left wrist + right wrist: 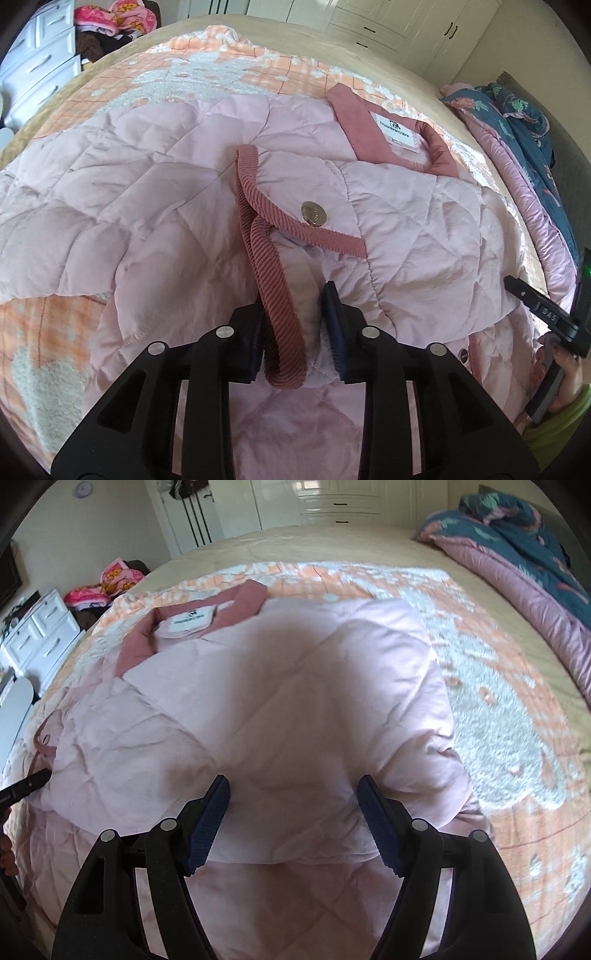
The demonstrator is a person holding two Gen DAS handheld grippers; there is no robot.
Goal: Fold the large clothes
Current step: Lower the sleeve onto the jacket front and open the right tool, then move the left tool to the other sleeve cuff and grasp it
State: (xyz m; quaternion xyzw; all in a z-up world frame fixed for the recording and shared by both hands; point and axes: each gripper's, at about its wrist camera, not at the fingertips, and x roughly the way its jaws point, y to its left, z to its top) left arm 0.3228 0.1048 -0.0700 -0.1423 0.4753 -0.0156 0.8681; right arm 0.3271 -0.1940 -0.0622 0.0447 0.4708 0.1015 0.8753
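A pale pink quilted jacket (177, 206) with dusty-rose ribbed trim, a rose collar (354, 122) and a metal snap (314, 213) lies on the bed. My left gripper (295, 325) is shut on the jacket's ribbed cuff (284, 332), holding it over the jacket's middle. In the right wrist view the jacket (288, 701) has a sleeve folded across its body. My right gripper (295, 819) is open above the folded sleeve's lower edge, holding nothing. It also shows in the left wrist view (543, 310) at the right edge.
An orange-and-white fleece blanket (498, 709) lies under the jacket on a beige bed (332, 546). A teal floral and pink duvet (535, 565) is heaped at the right. White drawers (37, 635) and a pink cloth pile (110, 579) stand at the left.
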